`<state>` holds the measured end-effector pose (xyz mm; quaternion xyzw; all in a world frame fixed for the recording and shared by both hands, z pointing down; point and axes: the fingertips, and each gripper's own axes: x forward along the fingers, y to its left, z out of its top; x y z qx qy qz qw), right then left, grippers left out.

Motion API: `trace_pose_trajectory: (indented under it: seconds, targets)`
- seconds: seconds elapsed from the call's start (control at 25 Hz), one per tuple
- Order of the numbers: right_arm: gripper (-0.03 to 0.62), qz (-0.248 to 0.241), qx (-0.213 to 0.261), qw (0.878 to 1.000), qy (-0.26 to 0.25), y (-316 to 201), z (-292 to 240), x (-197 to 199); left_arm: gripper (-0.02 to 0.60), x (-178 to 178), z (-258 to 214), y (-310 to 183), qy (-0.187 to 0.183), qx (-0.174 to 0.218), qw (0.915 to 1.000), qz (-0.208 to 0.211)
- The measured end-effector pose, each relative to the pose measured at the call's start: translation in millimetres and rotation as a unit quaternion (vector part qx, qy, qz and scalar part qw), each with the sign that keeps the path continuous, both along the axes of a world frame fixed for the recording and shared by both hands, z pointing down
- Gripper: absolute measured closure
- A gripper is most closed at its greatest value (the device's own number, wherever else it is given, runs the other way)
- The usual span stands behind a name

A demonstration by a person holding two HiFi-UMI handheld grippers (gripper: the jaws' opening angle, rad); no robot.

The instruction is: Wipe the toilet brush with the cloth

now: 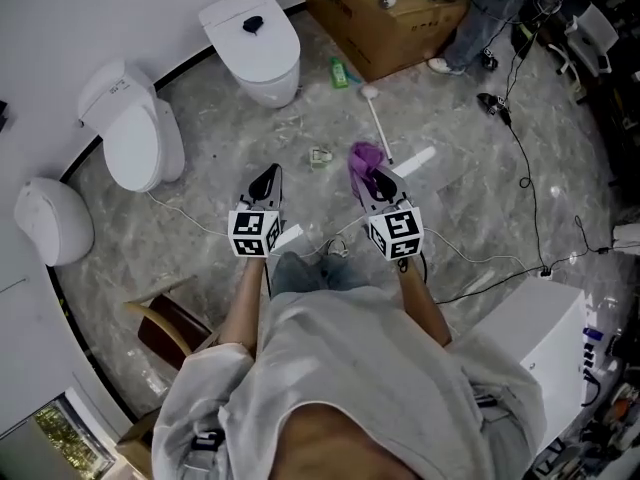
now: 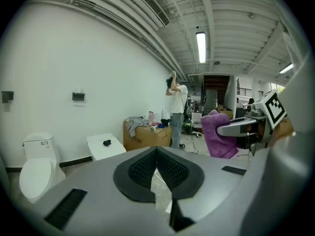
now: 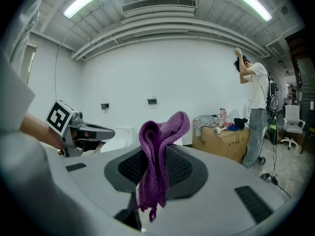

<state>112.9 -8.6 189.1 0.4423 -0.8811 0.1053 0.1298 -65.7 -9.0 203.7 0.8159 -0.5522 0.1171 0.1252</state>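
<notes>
Step in hand: approach. Cloth (image 3: 156, 146) gripped, toilet brush (image 1: 378, 126) untouched, wiping not yet begun by the look of it.
Right gripper (image 1: 378, 183): clamped on the purple cloth, folds bunched between the pads, one end standing above the jaws, the other hanging below.
Left gripper (image 2: 156, 154): jaws pressed together, nothing between them; beside the right one, a gap between the two.
Toilet brush: flat on the grey marble floor (image 1: 480, 198), just beyond the right gripper, well apart from the toilets (image 1: 135, 133) at left.
Long axis: along the floor, running away from the person, slanting slightly leftward as it recedes in the head view.
Pointing: rounded white end, probably the head, at the far side toward the cardboard box (image 1: 400, 33); thin handle end nearer, close to the cloth.
Next move, likely: left jaws opened and closed on the handle to steady or lift the brush — then cloth brought onto the shaft and drawn along it.
</notes>
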Motion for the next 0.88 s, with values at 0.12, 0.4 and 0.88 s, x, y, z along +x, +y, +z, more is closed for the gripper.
trace_pose_trajectory:
  seconds: [0.12,0.4,0.88]
  targets:
    - [0.482,-0.004,-0.020,1.000,-0.003,-10.7,12.5,-1.5,0.563,-1.1,16.6,-7.4,-0.001,-0.022,0.9997,-0.005]
    - [0.482,-0.006,-0.050,0.999,0.013,-48.3,42.3,-16.0,0.563,-16.5,43.6,-52.2,0.001,-0.028,0.9995,-0.016]
    - [0.482,0.015,-0.096,0.995,0.037,-138.8,143.2,-62.9,0.563,-57.8,156.3,-139.9,0.015,-0.067,0.9976,0.008]
